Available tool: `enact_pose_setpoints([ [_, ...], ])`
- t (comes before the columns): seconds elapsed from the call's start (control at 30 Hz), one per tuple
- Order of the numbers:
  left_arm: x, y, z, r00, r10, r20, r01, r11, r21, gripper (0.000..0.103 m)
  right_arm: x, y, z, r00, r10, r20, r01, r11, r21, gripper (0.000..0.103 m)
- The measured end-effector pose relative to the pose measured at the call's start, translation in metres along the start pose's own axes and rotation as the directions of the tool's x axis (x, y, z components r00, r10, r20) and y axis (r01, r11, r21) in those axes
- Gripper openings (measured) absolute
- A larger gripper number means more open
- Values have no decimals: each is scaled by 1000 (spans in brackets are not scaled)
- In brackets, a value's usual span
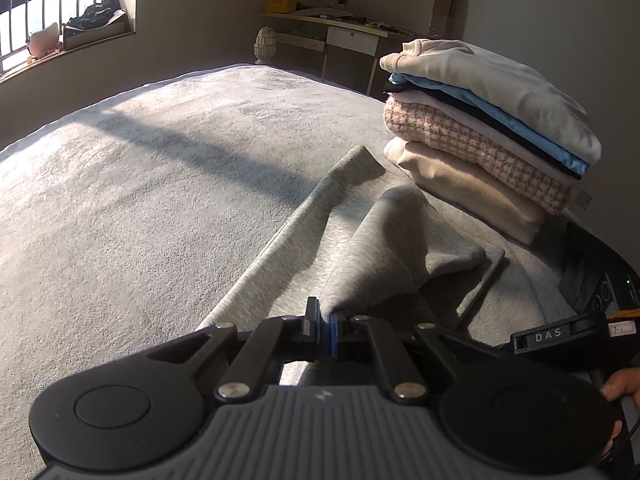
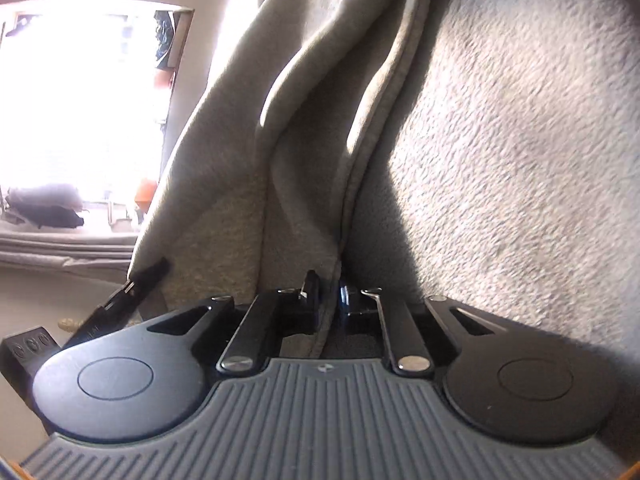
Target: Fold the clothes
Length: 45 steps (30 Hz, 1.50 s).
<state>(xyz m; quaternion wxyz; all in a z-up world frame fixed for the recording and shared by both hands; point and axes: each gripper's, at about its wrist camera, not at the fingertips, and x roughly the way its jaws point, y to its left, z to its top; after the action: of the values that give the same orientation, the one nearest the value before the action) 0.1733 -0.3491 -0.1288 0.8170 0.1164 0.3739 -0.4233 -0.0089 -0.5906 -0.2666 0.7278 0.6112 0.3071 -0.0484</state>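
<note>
Sunlight from a barred window point(image 1: 48, 12) falls in bands across a bed point(image 1: 140, 200) covered with a grey fleecy blanket; beyond it a desk point(image 1: 340, 36) stands against the far wall. On the bed lies a light grey garment point(image 1: 360, 220) of soft, slightly fuzzy knit with a stitched hem. In the left wrist view its long, straight folded edge runs away from the camera toward the far right, ending near a stack of folded clothes point(image 1: 492, 120) in cream, blue, black and pink check. The left gripper point(image 1: 325, 330) is pressed together on a raised corner of the garment, so the cloth peaks up from the bed. The right gripper point(image 2: 329, 300) pinches the garment's hemmed edge, and the fabric rises from it in long vertical folds.
</note>
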Motion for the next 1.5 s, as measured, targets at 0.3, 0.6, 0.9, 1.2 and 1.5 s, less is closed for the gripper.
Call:
enact_pose_setpoints([
  [0.3,0,1,0,1000,2,5,-2,1000,-22,6,-16,-8,44,979,-64,193,44,993,107,14],
  [0.6,-2,-3,-3,1000,-7,8,7,1000,-18,6,-29,5,50,952,-134,277,140,990,-1,2],
  [0.9,2,-7,-6,1000,-13,-3,13,1000,-9,6,-38,-2,60,952,-158,261,173,984,-36,4],
  [1.2,2,-8,-8,1000,-16,-6,16,1000,-10,6,-38,-7,79,951,-136,278,110,988,104,10],
  [1.5,2,-7,-7,1000,-19,-8,19,1000,-20,6,-60,-11,90,906,-204,371,170,978,122,19],
])
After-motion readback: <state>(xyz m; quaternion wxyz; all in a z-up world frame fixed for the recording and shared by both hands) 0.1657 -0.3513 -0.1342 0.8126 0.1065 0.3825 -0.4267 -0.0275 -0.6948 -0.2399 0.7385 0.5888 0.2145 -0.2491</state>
